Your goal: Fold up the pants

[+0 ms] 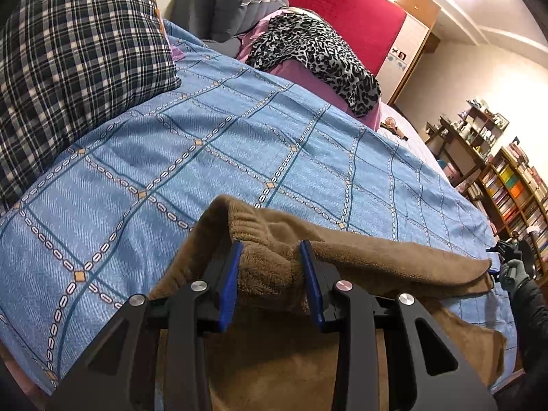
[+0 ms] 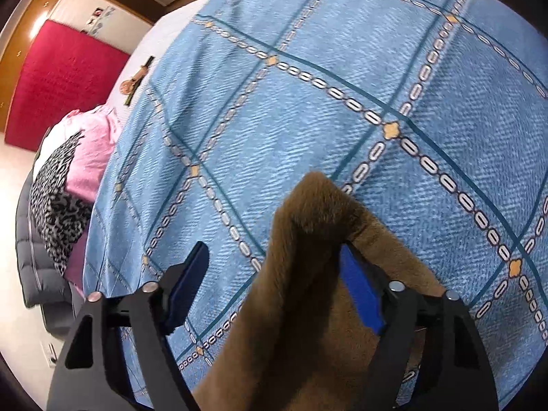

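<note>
Brown fleece pants (image 1: 394,257) lie across the near part of a blue chain-patterned bedspread (image 1: 205,157). My left gripper (image 1: 271,250) is shut on a thick bunch of the ribbed waistband, with both blue pads pressed into the fabric. In the right wrist view a fold of the pants (image 2: 308,212) rises between the fingers of my right gripper (image 2: 274,250) and drapes over the right blue pad (image 2: 359,294). The left pad (image 2: 185,287) stands apart from the cloth, so the jaws are open. Far right in the left wrist view, a gloved hand (image 1: 513,274) holds the other gripper at the pants' end.
A dark plaid pillow (image 1: 78,68) lies at the far left of the bed. Pink bedding with a leopard-print cloth (image 1: 318,54) sits before a red headboard (image 1: 346,13). Bookshelves (image 1: 513,191) line the right wall. A small object (image 2: 137,78) rests on the white sheet.
</note>
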`<state>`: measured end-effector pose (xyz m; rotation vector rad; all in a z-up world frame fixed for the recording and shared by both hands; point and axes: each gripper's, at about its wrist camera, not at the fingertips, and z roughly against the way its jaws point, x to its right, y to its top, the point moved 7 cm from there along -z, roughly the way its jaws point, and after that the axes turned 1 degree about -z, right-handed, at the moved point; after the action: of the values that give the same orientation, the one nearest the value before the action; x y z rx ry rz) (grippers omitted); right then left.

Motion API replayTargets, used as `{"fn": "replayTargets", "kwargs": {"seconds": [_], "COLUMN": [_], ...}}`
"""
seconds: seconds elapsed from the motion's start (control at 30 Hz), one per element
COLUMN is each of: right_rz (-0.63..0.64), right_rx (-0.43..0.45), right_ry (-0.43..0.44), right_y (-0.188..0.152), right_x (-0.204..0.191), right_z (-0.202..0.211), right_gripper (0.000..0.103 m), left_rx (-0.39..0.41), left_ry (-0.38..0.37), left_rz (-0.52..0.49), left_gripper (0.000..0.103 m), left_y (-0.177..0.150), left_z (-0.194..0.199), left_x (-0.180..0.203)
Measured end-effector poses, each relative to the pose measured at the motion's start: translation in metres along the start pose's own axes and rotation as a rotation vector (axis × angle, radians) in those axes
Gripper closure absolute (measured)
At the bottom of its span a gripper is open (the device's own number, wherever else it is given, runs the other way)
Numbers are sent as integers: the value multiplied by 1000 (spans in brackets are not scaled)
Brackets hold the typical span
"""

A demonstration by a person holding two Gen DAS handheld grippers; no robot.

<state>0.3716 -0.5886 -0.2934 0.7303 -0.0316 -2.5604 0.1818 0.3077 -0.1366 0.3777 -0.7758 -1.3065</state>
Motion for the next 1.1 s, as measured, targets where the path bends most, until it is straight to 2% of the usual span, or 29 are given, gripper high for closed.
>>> {"fn": "replayTargets", "kwargs": {"seconds": [0.07,0.13,0.2,0.3,0.37,0.57,0.8,1.1], "right_rz": [13,29,33,32,43,70,62,40], "right_rx": [-3,0,10,8,12,58,106,154], "right_ry": [-27,-63,-116,-102,-80,-18,60,115], "right_y": [-1,-2,-2,-4,-7,-20,-38,-92], "right_x": [-1,0,7,15,18,23,40,97], "right_z": [-1,-1,2,7,17,69,143,218], "right_gripper": [32,41,68,87,92,93,93,93], "left_rx": [0,5,16,40,57,102,134,169], "left_ry": [1,-3,-10,-26,-39,-86,-128,-180], "left_rz": [0,3,4,12,24,85,122,127], "left_gripper": [69,69,69,69,69,69,69,69], "left_y": [-1,1,6,18,29,61,80,68], "left_z": [0,0,2,4,6,8,17,47], "left_x": [-1,-1,0,3,4,4,0,-8]}}
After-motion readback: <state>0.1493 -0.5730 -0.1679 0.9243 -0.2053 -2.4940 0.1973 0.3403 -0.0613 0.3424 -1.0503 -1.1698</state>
